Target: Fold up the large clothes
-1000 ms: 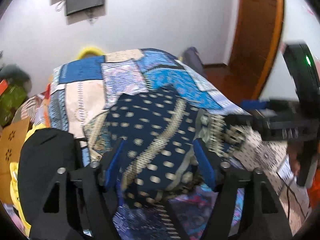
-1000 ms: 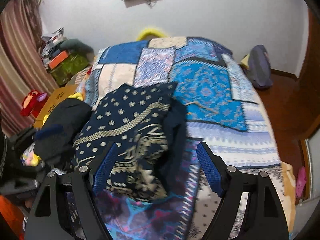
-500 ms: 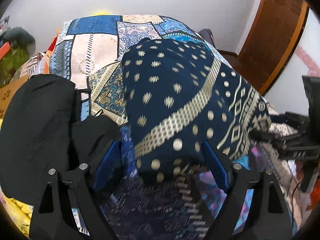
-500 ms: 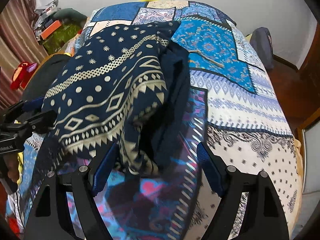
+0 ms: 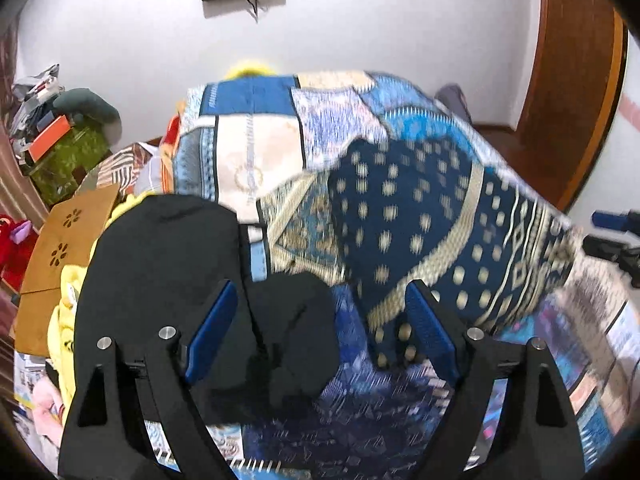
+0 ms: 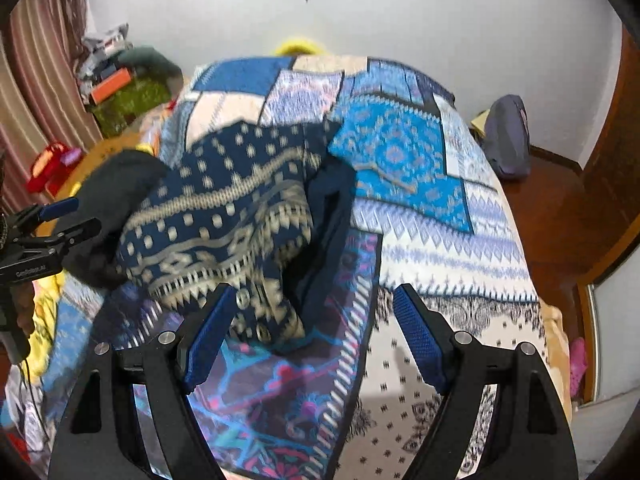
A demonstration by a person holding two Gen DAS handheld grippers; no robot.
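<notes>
A navy garment with cream dots and bands [image 5: 432,232] lies bunched on the patchwork bed cover [image 5: 256,152]; it also shows in the right wrist view [image 6: 232,220]. A black garment [image 5: 160,256] lies left of it. My left gripper [image 5: 320,328] is open and empty, over the gap between the black cloth and the navy garment's near edge. My right gripper [image 6: 310,332] is open and empty, just short of the navy garment's near hem. Each gripper shows at the other view's edge.
The bed cover [image 6: 440,240] drops off at the right to a wooden floor with a grey bag [image 6: 508,140]. Boxes and clutter [image 6: 116,92] stand at the left by a curtain. A wooden door [image 5: 576,80] is at the right.
Both grippers have pulled back and tilted up from the navy garment, which now looks smaller and farther away. Both stay open and empty.
</notes>
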